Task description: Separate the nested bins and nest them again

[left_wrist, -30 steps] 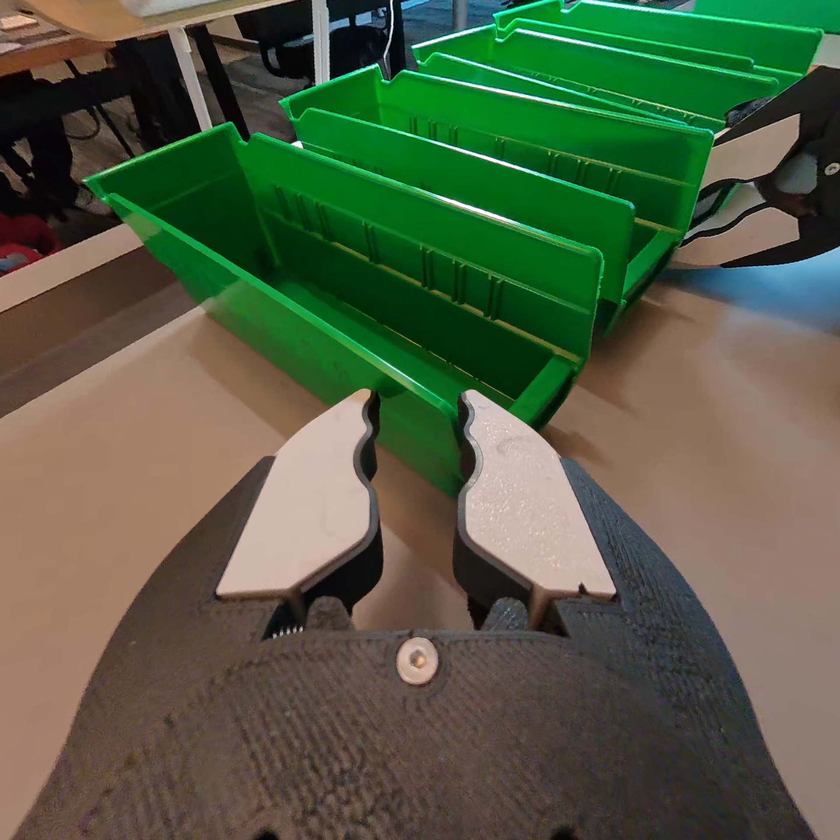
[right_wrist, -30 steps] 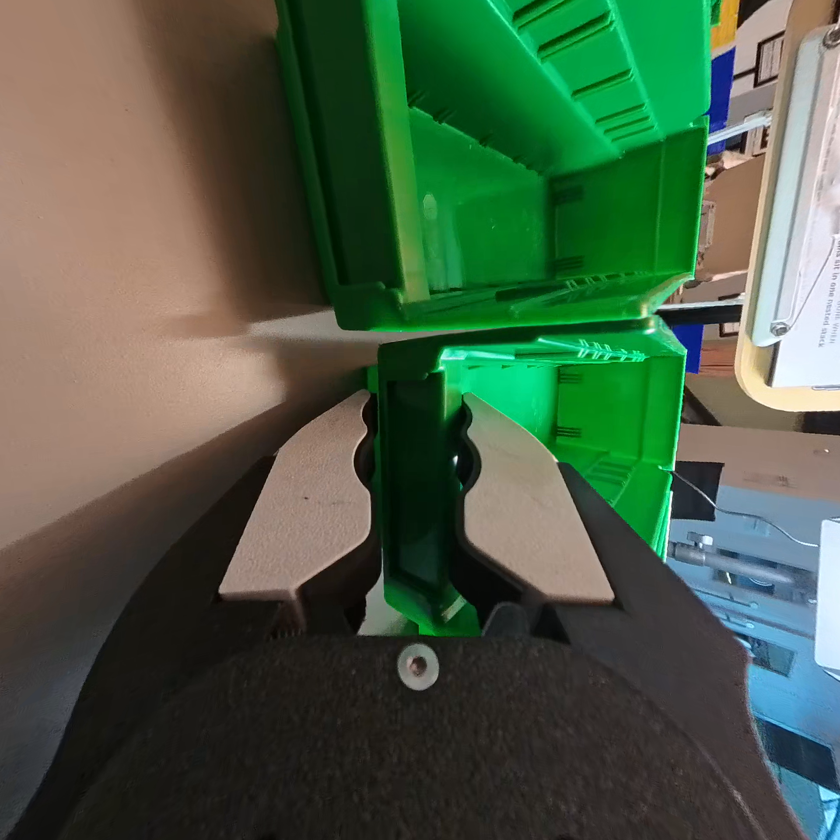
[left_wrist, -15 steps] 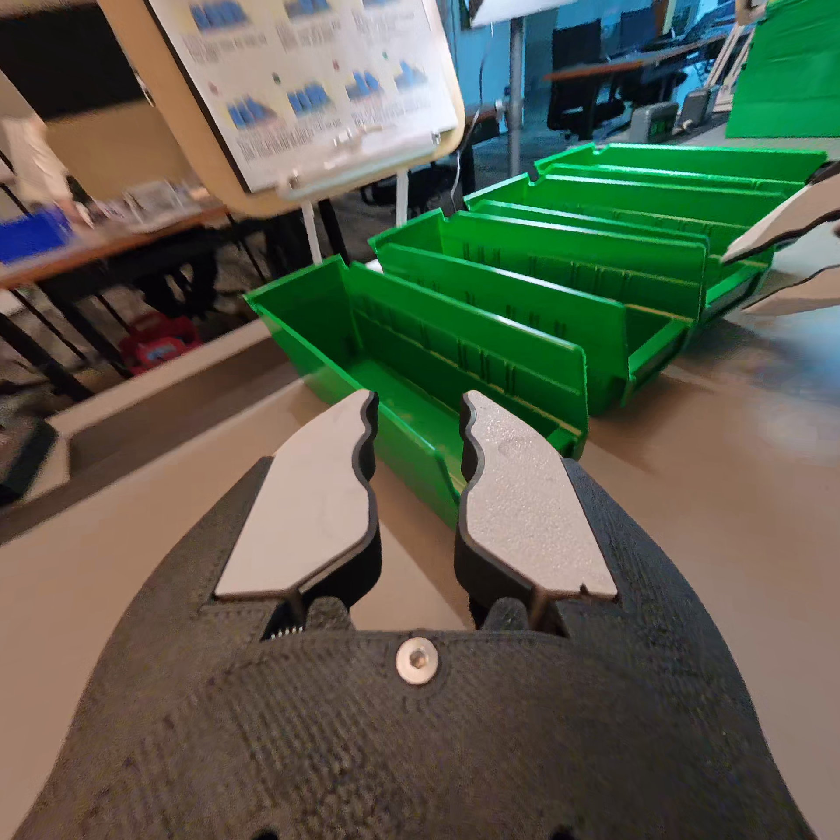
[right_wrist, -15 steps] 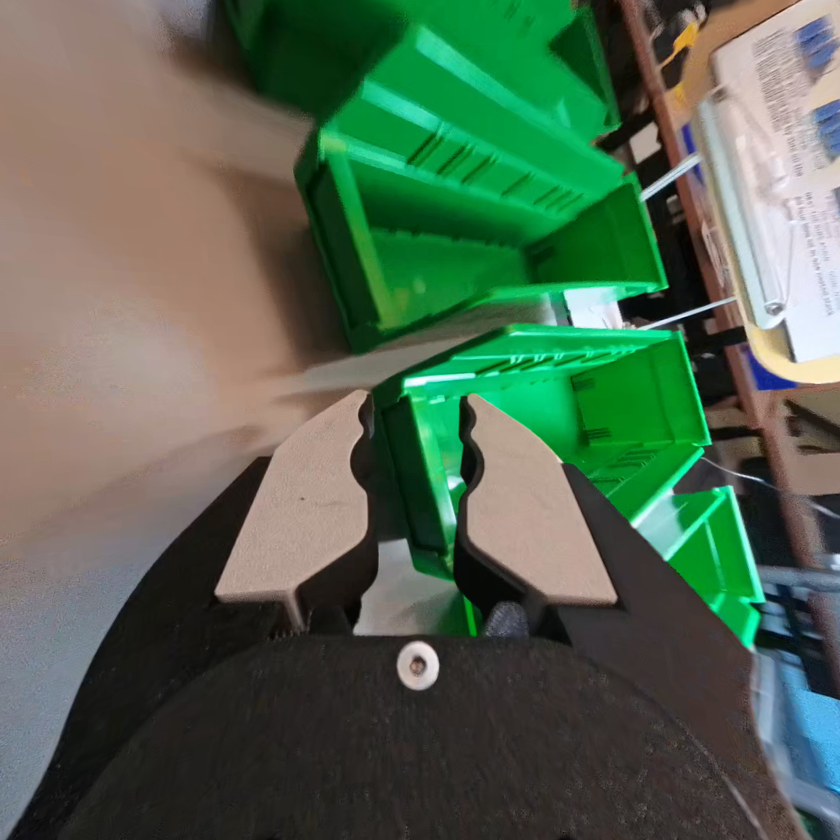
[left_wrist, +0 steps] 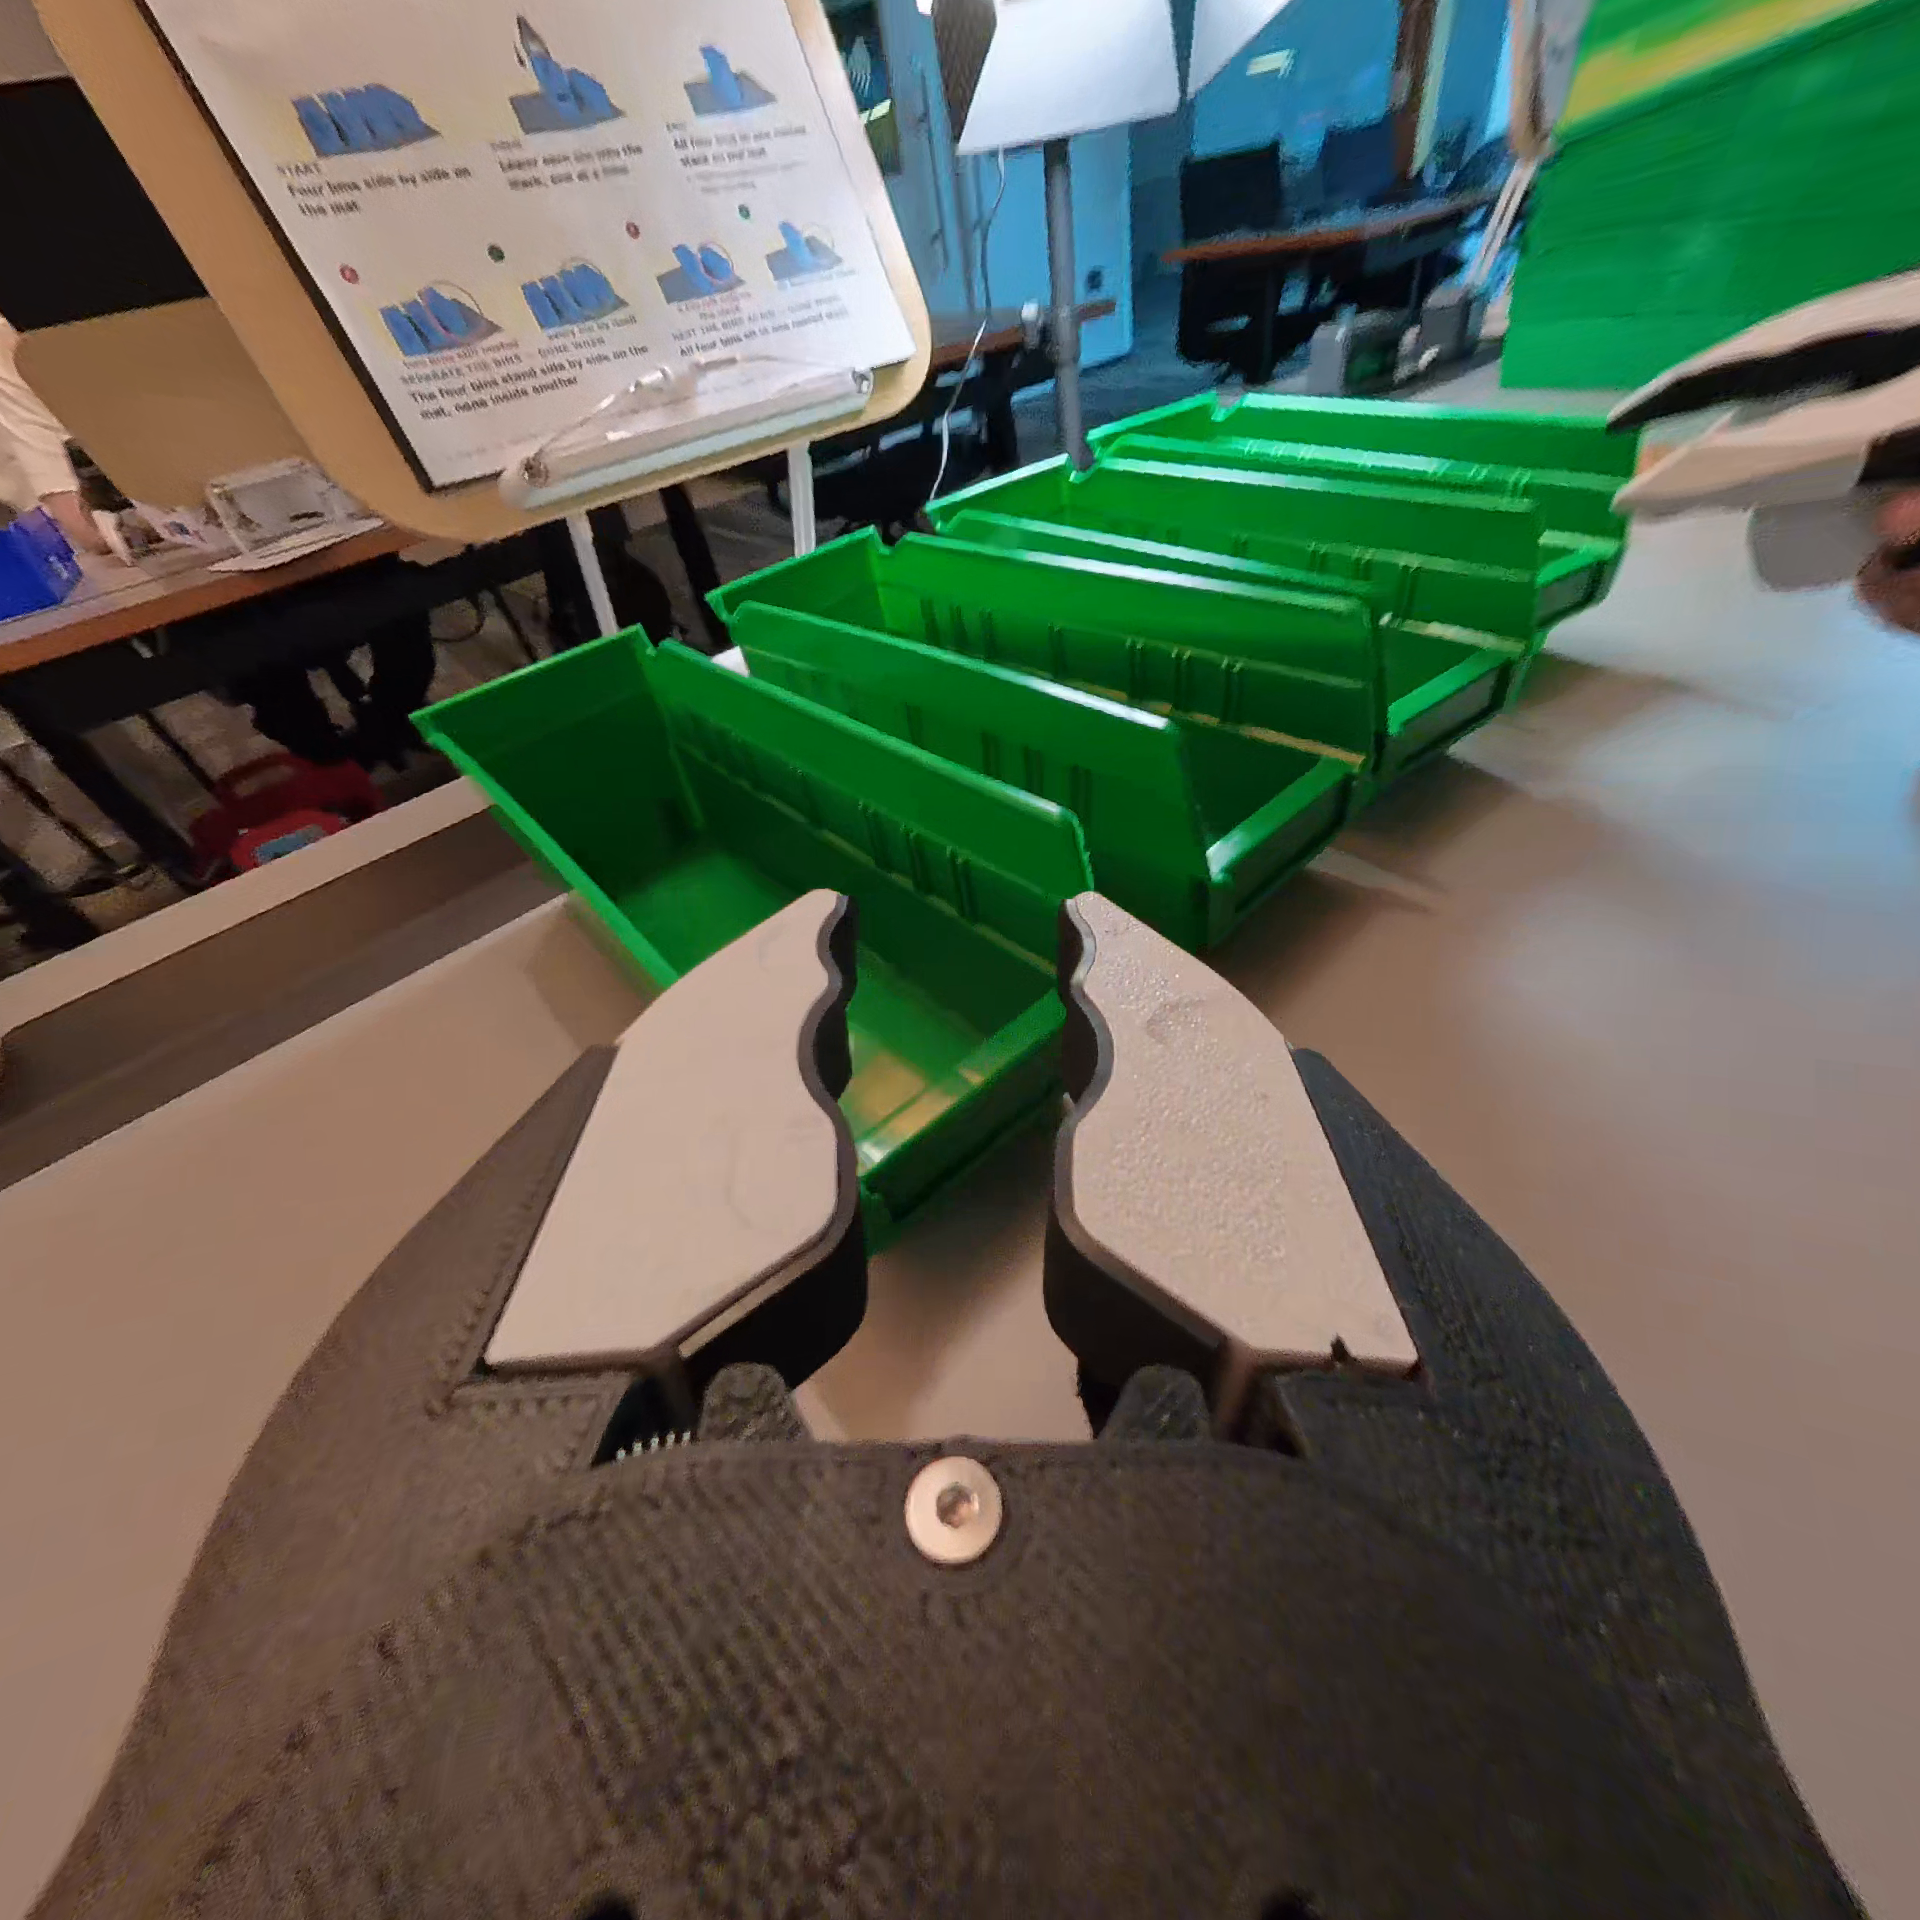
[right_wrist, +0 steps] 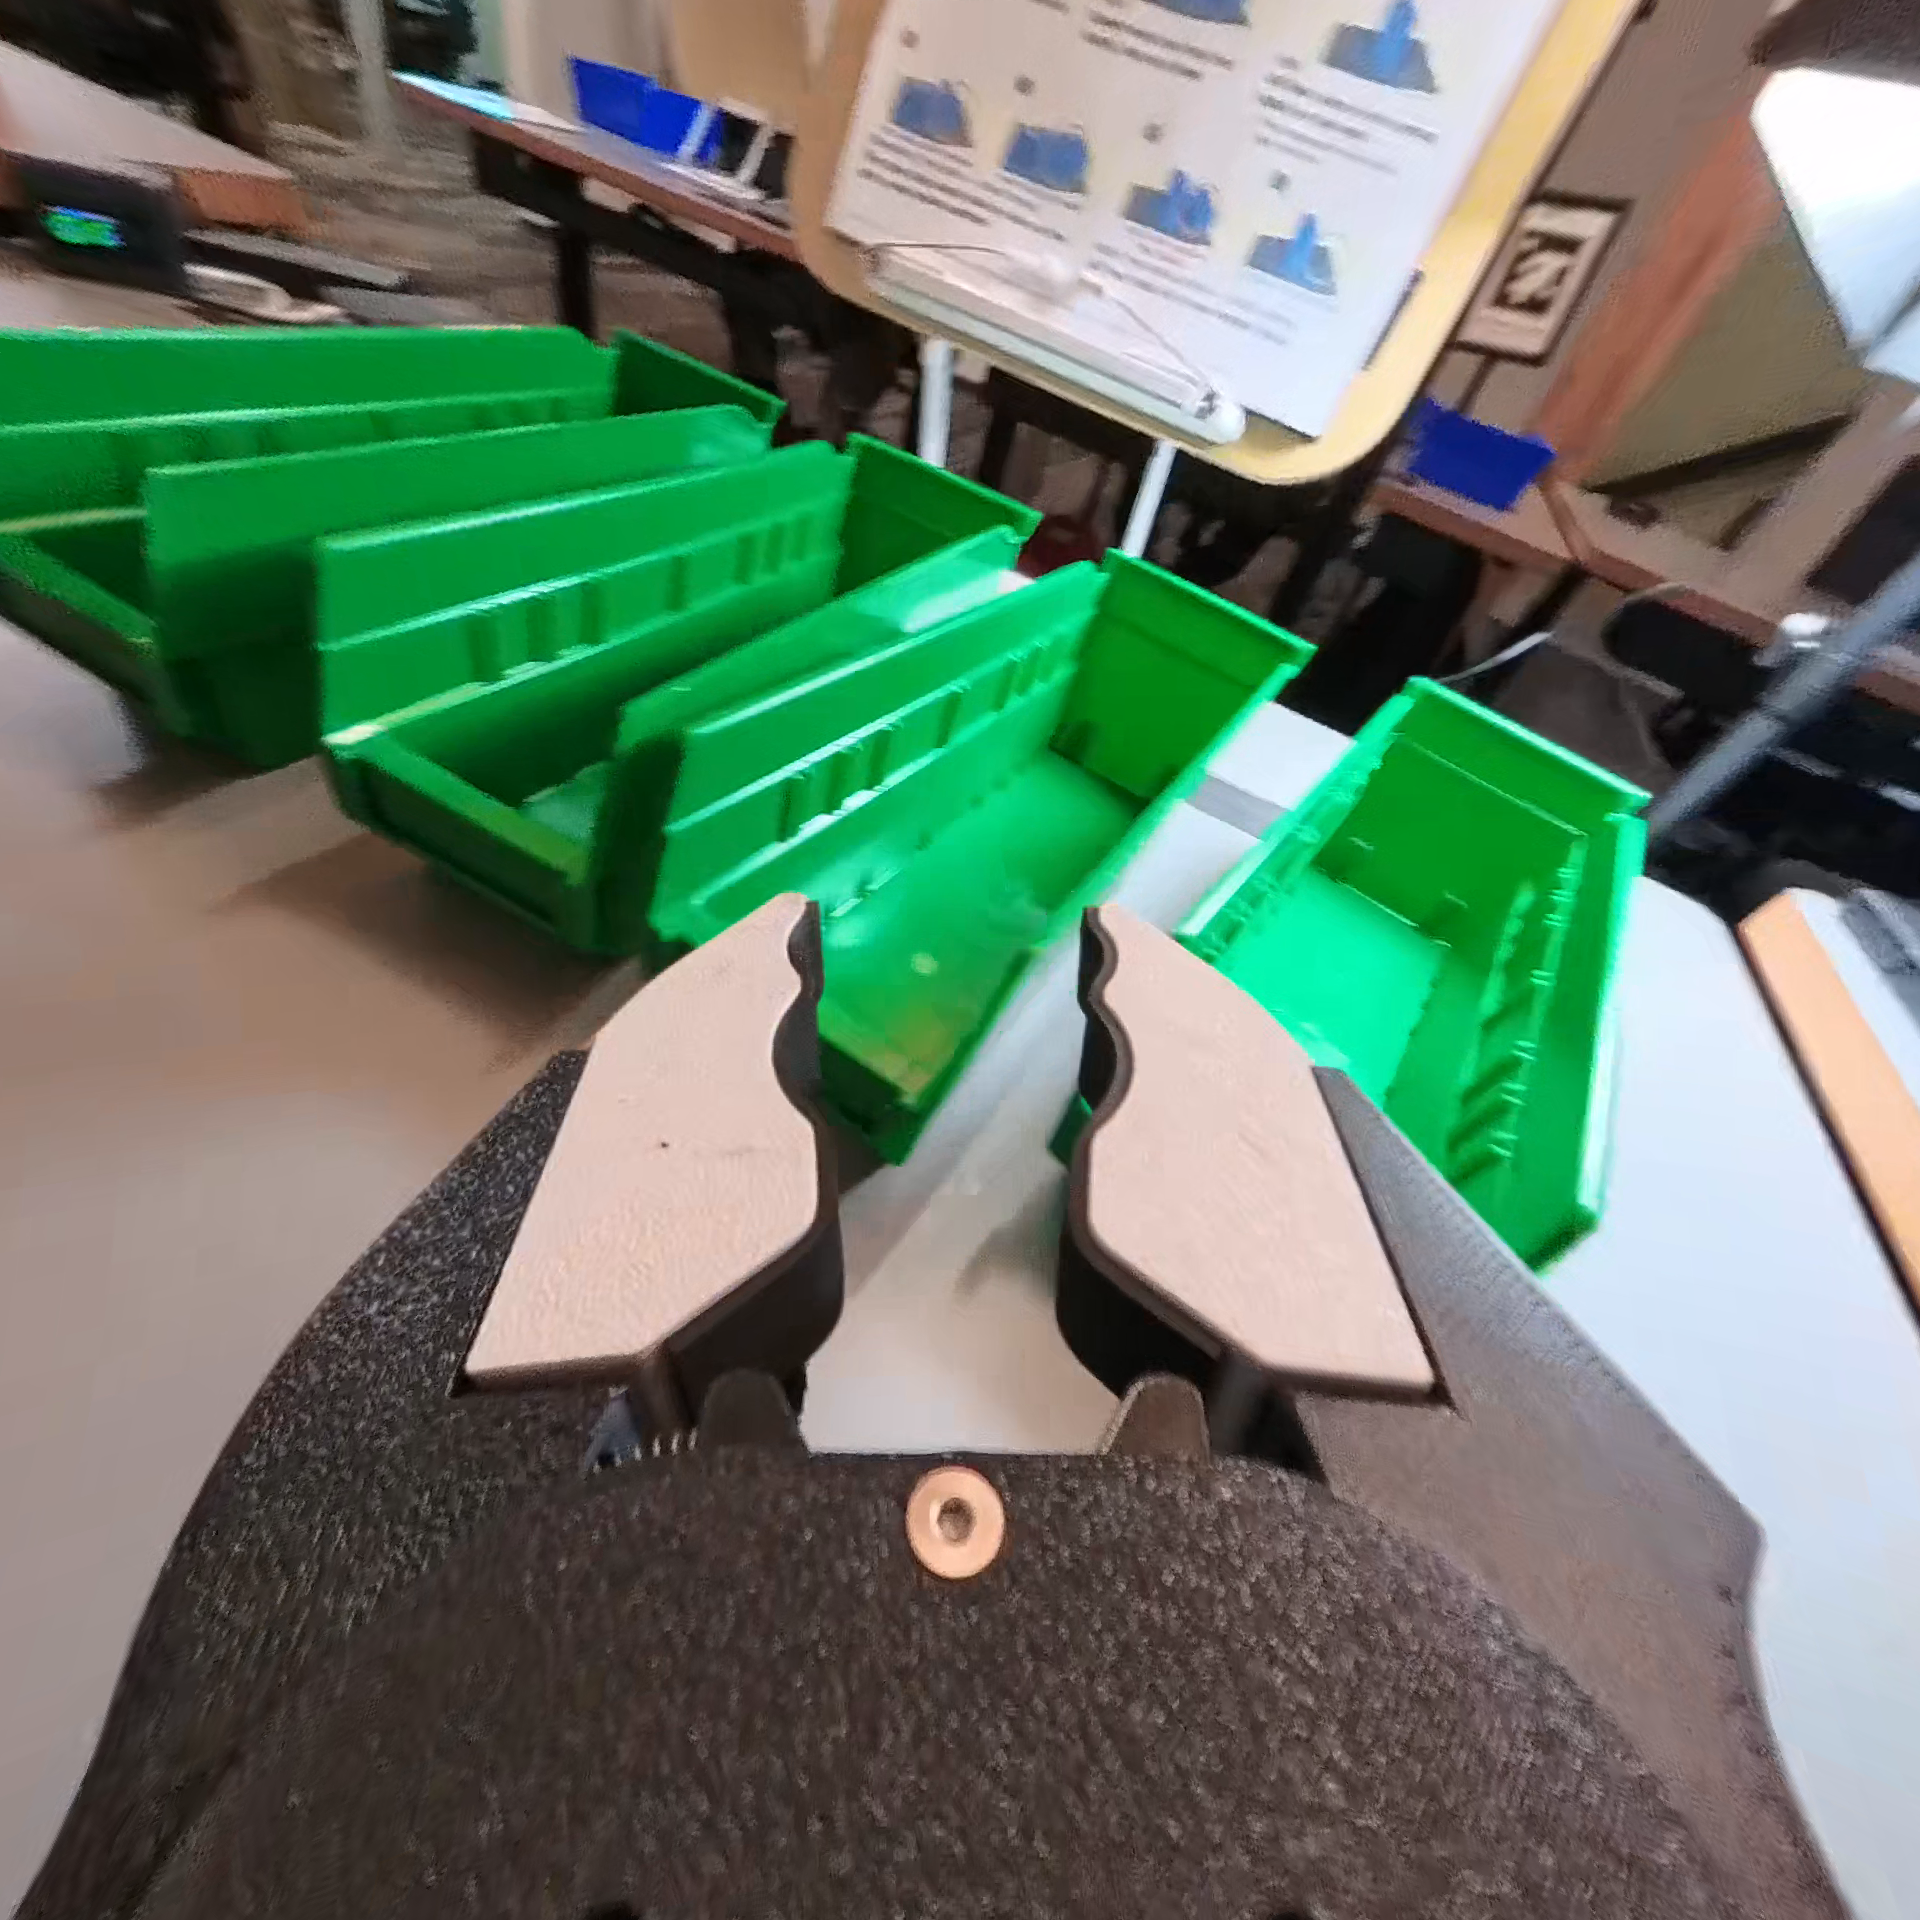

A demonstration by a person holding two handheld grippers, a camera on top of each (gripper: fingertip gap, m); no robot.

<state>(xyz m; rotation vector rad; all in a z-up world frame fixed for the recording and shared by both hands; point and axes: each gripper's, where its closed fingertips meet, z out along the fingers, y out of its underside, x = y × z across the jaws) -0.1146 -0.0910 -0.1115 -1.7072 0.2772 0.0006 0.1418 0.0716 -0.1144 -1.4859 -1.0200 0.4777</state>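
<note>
Several green plastic bins stand open side up in a row on the tan table (left_wrist: 1507,1143), none inside another. In the left wrist view, my left gripper (left_wrist: 951,914) is open and empty, just above the near end of the nearest bin (left_wrist: 727,831). The other bins (left_wrist: 1195,727) recede to the right, towards my right gripper (left_wrist: 1766,436). In the right wrist view, my right gripper (right_wrist: 945,914) is open and empty. It hovers in front of the gap between the rightmost bin (right_wrist: 1455,935) and its neighbour (right_wrist: 987,831). More bins (right_wrist: 468,644) lie to the left.
An instruction board (left_wrist: 540,239) on a white stand rises behind the bins; it also shows in the right wrist view (right_wrist: 1143,156). Desks and chairs fill the background. The table edge (left_wrist: 208,966) runs at the left. A wooden strip (right_wrist: 1829,1091) borders the right side.
My right gripper has let go of the bin end wall it held, opened, turned level and pulled back. My left gripper has drawn back and up from the nearest bin.
</note>
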